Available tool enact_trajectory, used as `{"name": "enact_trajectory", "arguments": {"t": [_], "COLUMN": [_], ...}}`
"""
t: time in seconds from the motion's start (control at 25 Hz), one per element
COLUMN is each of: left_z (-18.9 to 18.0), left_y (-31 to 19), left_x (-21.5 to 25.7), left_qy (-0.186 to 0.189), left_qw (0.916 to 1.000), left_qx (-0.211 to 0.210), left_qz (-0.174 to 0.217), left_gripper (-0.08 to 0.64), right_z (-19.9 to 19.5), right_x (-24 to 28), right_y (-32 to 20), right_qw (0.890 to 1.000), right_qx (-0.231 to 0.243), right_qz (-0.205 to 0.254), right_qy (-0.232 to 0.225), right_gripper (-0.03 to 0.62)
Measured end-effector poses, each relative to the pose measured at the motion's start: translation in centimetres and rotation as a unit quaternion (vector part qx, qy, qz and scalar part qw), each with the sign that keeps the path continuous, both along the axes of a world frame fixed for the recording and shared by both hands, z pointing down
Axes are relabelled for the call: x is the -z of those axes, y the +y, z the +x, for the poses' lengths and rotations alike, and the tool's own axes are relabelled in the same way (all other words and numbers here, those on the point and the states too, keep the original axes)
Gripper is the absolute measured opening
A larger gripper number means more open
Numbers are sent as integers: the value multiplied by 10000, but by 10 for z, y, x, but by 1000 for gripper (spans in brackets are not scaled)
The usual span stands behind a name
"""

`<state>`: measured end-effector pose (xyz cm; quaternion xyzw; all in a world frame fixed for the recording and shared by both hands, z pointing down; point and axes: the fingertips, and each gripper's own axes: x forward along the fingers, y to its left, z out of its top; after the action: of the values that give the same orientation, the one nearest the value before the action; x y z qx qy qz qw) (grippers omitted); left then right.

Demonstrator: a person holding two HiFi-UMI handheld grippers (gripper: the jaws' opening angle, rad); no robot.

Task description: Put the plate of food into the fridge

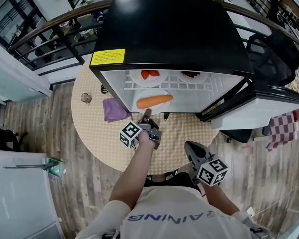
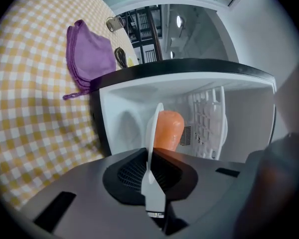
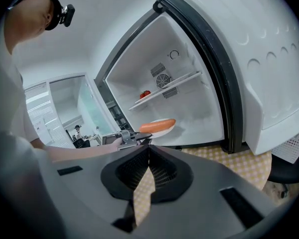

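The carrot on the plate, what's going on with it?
A person holds a gripper in each hand. The left gripper has its jaws shut on the rim of a white plate carrying a carrot, and holds it at the mouth of the open fridge, below the shelf. The right gripper hangs back over the table, jaws shut on nothing.

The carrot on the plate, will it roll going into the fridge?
Probably could: the carrot is round and lies loose on a shallow plate. Held by one rim in the left gripper, the plate may tip.
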<state>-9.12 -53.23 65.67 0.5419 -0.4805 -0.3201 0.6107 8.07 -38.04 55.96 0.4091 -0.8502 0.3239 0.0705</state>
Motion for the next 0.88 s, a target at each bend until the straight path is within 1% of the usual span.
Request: {"name": "enact_trajectory", "arguments": {"t": [0.36,0.6,0.72,0.88], "left_z": [-1,-2,-5,-9], "left_y": [-36,-53,-60,-67], "left_x": [-24,-33,-33,-27], "left_qy": [7,4,-52,-145], "left_qw": [9987,9972,9967,9967], "left_qx": [364,571,666,752], "left_qz": [-356,-476,-457,-267], "left_gripper": [28,34,35,38], "right_z": [3,5,3,-1], "right_x": [-9,-14,-17,-21], "right_y": [-7,-9,-6,-2], "right_qw": [9999,9998,9996,9994], "right_qx": [73,53,63,109], "right_qz": [-132,-210,-270,-343], "right_qy": [39,45,23,5], "right_gripper": [23,23,23,23]}}
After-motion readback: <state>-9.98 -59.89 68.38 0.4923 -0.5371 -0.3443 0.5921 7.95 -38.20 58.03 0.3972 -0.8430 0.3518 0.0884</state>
